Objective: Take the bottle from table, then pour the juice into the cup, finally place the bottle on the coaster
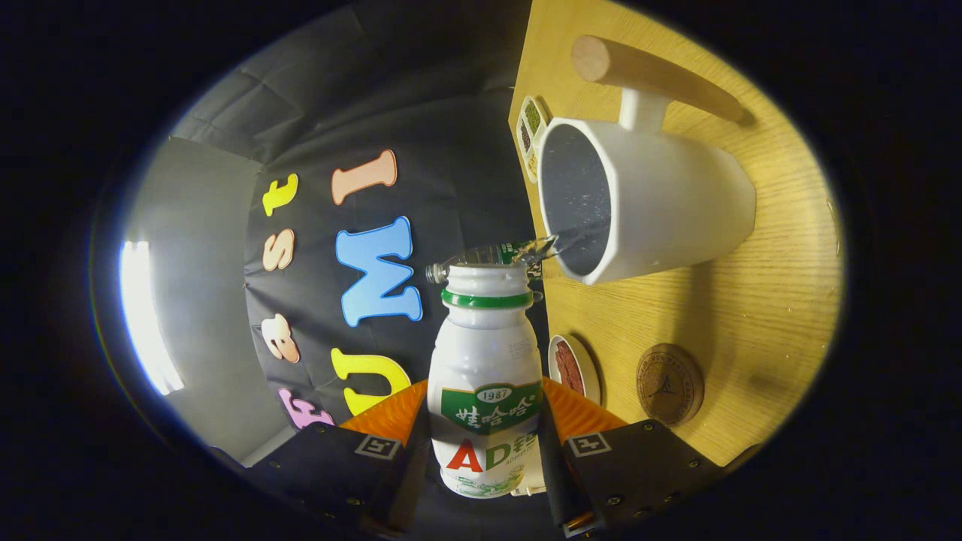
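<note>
My claw is clamped on the white yoghurt-drink bottle, one finger pressing each side of its belly. The whole view is rolled over, and the bottle's open mouth sits just beside the rim of the white cup, with a clear stream of juice crossing into it. The cup stands on the wooden table, wooden handle sticking out. The round brown coaster lies bare nearby, beside a small dish.
</note>
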Demonstrator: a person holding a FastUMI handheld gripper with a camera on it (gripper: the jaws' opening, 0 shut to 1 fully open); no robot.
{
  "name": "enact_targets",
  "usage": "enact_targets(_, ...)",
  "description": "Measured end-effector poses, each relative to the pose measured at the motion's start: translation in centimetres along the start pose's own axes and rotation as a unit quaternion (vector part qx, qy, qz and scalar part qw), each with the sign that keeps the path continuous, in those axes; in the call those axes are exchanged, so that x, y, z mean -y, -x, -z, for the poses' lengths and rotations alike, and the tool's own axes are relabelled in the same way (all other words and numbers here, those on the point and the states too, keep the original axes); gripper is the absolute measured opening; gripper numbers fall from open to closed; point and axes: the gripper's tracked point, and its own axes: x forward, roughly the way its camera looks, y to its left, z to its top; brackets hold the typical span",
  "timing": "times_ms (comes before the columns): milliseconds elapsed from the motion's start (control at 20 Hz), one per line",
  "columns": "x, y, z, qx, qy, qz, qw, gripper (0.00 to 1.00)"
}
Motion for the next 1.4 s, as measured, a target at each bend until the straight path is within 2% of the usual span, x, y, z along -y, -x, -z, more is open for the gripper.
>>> enact_targets(900, 0.1, -0.4, -3.3, 0.034, -0.048, 0.007, 0.998, 0.66)
enact_targets(1050, 0.6, -0.5, -3.8, 0.04, -0.04, 0.015, 0.998, 0.66)
enact_targets(1400, -2.3, -0.6, -2.8, 0.029, -0.029, -0.013, 0.999, 0.66)
